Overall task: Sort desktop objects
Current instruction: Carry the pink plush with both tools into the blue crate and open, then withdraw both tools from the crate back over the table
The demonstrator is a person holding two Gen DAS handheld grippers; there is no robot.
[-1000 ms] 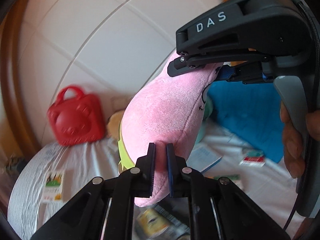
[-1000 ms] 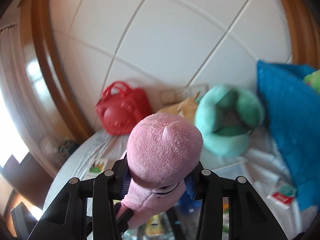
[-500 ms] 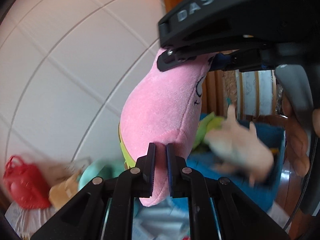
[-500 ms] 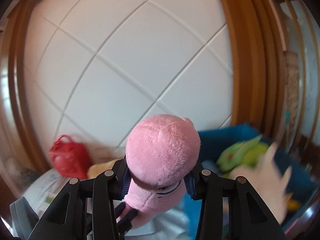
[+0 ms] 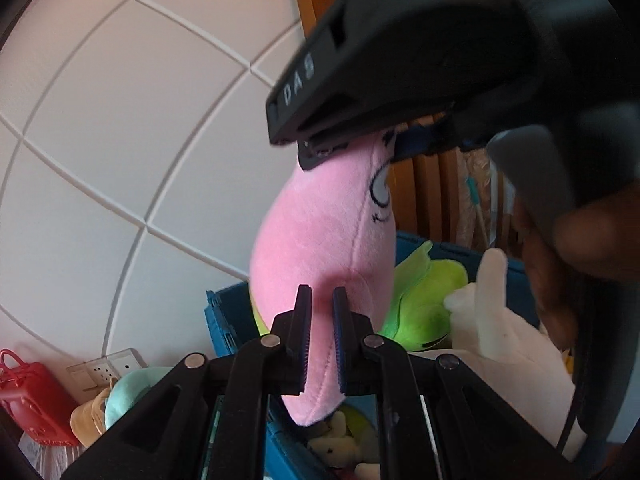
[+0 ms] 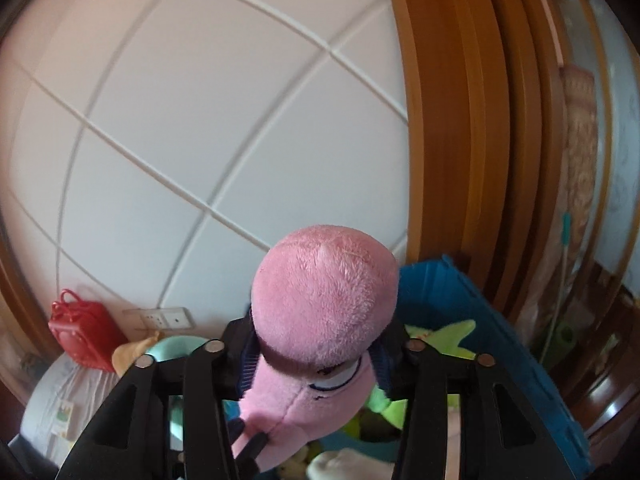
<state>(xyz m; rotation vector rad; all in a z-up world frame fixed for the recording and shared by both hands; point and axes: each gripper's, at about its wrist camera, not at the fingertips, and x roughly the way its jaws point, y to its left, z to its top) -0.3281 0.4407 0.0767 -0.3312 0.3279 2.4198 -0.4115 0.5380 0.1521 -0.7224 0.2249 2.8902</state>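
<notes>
Both grippers hold one pink plush star toy (image 5: 324, 248) in the air. My left gripper (image 5: 320, 344) is shut on its lower arm. My right gripper (image 6: 316, 356) is shut on its pointed top (image 6: 324, 288), and shows from the side in the left wrist view (image 5: 360, 136). The toy hangs over a blue storage bin (image 6: 480, 320), which holds a green plush (image 5: 428, 300), a white plush (image 5: 500, 332) and other soft toys. The bin's near wall shows in the left wrist view (image 5: 224, 320).
A red bear-shaped bag (image 6: 86, 332), a yellow plush (image 6: 132, 350) and a teal plush (image 5: 128, 392) lie on the white tablecloth (image 6: 60, 392) by the white tiled wall. A wooden door frame (image 6: 460, 120) stands behind the bin.
Both grippers carried the pink toy to the right, from over the table to over the blue bin. Both stayed shut on it.
</notes>
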